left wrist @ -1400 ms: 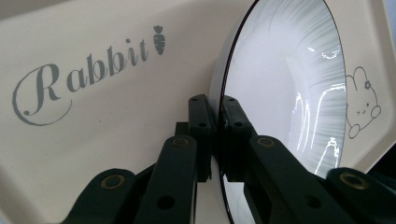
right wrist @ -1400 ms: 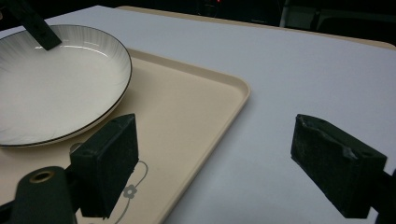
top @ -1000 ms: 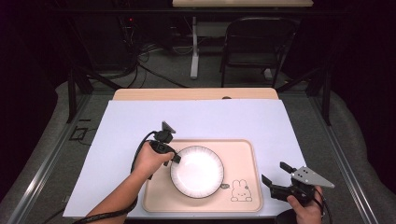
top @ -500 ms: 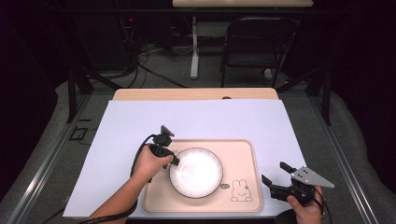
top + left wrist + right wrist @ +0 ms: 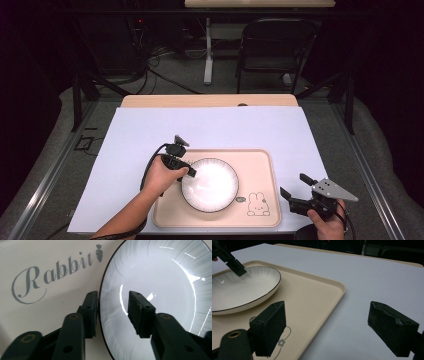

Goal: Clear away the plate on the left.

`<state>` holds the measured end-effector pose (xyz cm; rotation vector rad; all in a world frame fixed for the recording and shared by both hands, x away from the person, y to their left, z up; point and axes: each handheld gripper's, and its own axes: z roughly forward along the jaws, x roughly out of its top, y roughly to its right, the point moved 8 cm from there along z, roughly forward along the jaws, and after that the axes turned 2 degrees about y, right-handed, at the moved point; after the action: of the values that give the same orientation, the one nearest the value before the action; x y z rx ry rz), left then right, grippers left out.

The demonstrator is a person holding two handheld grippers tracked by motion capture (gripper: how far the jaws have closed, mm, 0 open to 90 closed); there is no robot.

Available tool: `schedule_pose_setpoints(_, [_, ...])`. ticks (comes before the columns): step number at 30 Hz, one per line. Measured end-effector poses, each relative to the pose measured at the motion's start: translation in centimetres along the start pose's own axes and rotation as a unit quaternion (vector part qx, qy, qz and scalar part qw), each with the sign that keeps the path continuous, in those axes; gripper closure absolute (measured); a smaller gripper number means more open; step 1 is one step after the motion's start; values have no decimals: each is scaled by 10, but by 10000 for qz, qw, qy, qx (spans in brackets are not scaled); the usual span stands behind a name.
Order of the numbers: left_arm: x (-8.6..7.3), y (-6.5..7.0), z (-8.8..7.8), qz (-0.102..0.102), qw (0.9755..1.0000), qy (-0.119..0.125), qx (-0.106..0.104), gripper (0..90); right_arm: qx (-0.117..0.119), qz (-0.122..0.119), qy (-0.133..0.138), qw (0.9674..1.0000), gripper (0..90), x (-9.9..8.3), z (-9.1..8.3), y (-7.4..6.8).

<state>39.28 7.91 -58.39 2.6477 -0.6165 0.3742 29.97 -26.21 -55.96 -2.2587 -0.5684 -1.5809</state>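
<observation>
One glossy, breakable plate [image 5: 210, 184] sits on the tray [image 5: 260, 165] as the left gripper [image 5: 113, 312], jaws just opening, straddles its thin rim untouching; right gripper [image 5: 332, 327] waits wide open.

A wooden table [image 5: 210, 100] carries a large white sheet [image 5: 210, 130] that covers nearly all of its top. On the sheet, near the front edge, lies a beige tray [image 5: 260, 170] with a rabbit drawing in one corner.

The plate [image 5: 160, 290] looks glossy glazed ceramic (light streaks), the tray [image 5: 312, 302] smooth matt plastic.
</observation>
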Motion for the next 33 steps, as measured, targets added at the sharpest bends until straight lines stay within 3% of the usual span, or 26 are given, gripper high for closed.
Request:
schedule_pose_setpoints(4, [1,3,-2,50,10000,44,8,471,0,8,-2,10000,142,0,0,0])
schedule_pose_setpoints(6, [2,5,-5,266,9994,141,155,435,2,6,0,10000,143,0,0,0])
schedule_pose_setpoints(12, [2,6,-10,570,9974,174,411,427,1,3,-5,10000,143,0,0,0])
schedule_pose_setpoints(17, [2,3,-17,788,9941,277,686,415,5,9,-10,10000,143,0,0,0])
schedule_pose_setpoints(25, [-7,-5,-32,708,9942,464,659,414,2,26,-23,10000,143,0,0,0])
schedule_pose_setpoints(33, [-19,-20,-49,338,9953,790,449,430,-2,27,-25,10000,143,0,0,0])
